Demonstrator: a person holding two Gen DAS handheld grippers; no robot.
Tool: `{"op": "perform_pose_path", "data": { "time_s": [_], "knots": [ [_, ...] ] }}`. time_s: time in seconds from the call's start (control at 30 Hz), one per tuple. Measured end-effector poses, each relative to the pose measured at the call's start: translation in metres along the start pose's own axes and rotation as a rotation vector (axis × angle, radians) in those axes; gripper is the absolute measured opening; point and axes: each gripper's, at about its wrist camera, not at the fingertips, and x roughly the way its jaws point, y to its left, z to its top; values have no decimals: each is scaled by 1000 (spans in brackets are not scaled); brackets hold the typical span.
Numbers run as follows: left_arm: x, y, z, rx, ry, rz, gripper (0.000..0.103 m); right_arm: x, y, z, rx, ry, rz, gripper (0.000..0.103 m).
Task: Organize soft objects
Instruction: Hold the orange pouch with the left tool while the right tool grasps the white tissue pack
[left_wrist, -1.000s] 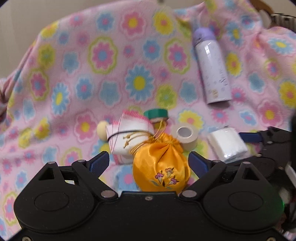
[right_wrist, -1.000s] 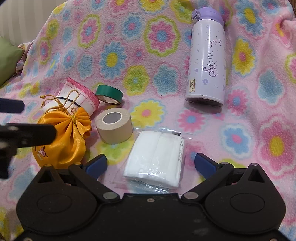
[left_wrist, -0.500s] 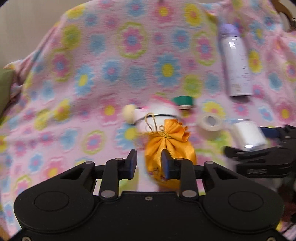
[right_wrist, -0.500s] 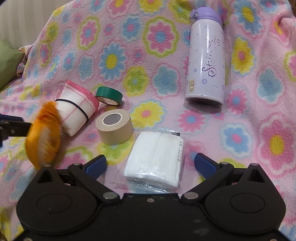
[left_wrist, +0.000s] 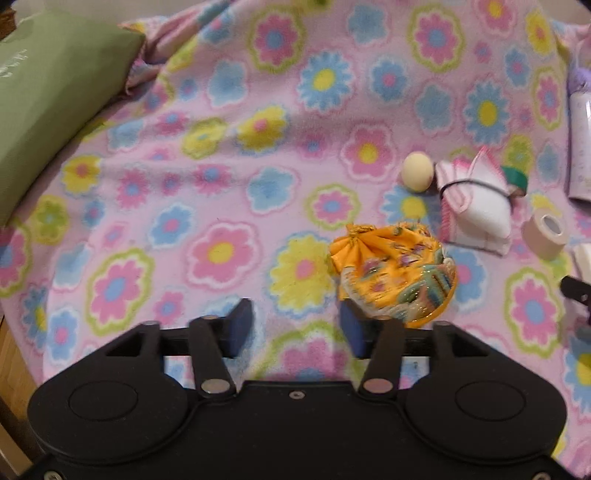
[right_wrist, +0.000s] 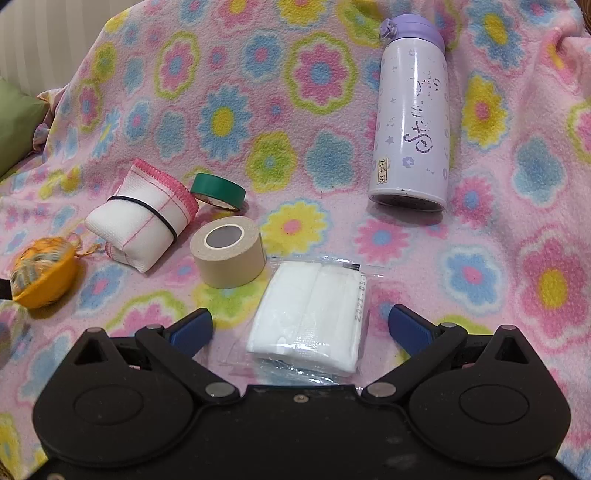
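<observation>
An orange satin pouch (left_wrist: 395, 271) lies on the flowered blanket (left_wrist: 221, 166), just outside my left gripper's right finger; it also shows in the right wrist view (right_wrist: 40, 273). My left gripper (left_wrist: 293, 326) is open and empty. A rolled white cloth with pink trim and a black band (left_wrist: 476, 210) lies to the right; it also shows in the right wrist view (right_wrist: 142, 219). My right gripper (right_wrist: 299, 328) is open, its fingers on either side of a bagged white cotton pack (right_wrist: 312, 314).
A beige tape roll (right_wrist: 229, 251), a green tape roll (right_wrist: 218, 190) and a lilac flask (right_wrist: 410, 114) lie on the blanket (right_wrist: 295, 92). A small cream ball (left_wrist: 417, 171) sits left of the rolled cloth. A green cushion (left_wrist: 48, 92) lies at far left.
My left gripper shut on the orange pouch, carried it left away from the rolled cloth, then opened and let it go. The right gripper has not moved.
</observation>
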Motion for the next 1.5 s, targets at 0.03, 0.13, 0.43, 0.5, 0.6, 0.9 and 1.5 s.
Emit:
{"op": "perform_pose_path", "data": {
  "time_s": [0.03, 0.13, 0.43, 0.5, 0.6, 0.9, 1.5],
  "knots": [
    [-3, 0, 0, -3, -17, -9, 58, 0, 0, 0, 0, 0, -1, 103],
    [-13, -3, 2, -17, -69, -44, 72, 0, 0, 0, 0, 0, -1, 103],
    [-8, -30, 11, 34, -127, -111, 87, 1, 0, 0, -3, 2, -6, 103],
    [1, -35, 12, 53, -120, -105, 87, 2, 0, 0, -4, 2, -6, 103],
    [14, -40, 14, 79, -113, -97, 90, 2, 0, 0, -4, 2, -7, 103],
    [43, -50, 21, 162, -116, -118, 94, 4, 1, 1, -20, 9, -16, 103],
    [61, -42, 12, 124, -133, -209, 101, 9, 4, 3, -48, 19, -30, 103]
  ]
}}
